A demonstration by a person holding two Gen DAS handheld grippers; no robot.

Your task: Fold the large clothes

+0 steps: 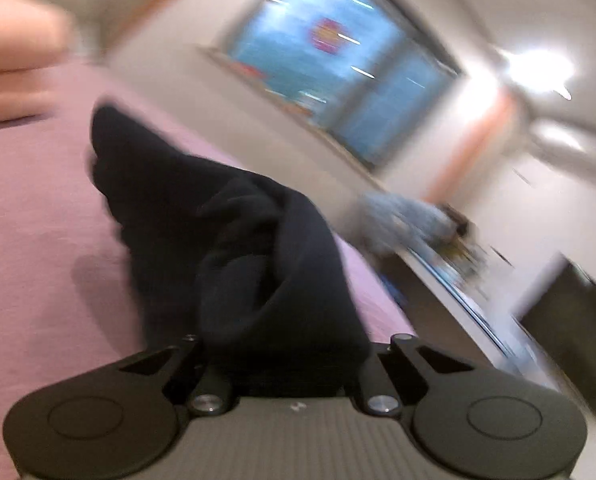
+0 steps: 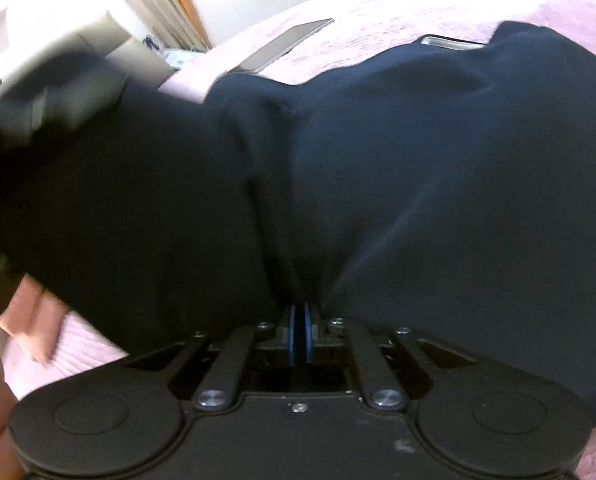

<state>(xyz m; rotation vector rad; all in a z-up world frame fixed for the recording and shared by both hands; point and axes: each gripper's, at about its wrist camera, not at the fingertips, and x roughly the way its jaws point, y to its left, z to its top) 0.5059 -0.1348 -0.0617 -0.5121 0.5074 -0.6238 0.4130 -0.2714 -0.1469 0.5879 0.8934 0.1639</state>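
A: We have the large dark navy fabric garment [image 2: 418, 160] pinched in the right gripper [image 2: 300, 320]; its blue-padded jaws are pressed together, with a fold of cloth rising from between them.

B: And our left gripper [image 1: 285, 360]? Cloth bunches right over it, hiding the fingers. We judge it clamped on the same garment, since the fabric climbs straight out of it.

A: Agreed. From that view the cloth runs away from us in a rumpled ridge over the pink quilted bedspread [image 1: 37, 220], towards the far left.

B: Holding two separate points lets us lift and stretch an edge, which a fold calls for.

A: Most of the garment lies spread on the bed, beyond the right gripper. A flat grey rectangular device [image 2: 285, 42] lies on the bedspread just past its far edge.

B: The left view is blurred, so finer creases are beyond us. The fold looks barely begun.
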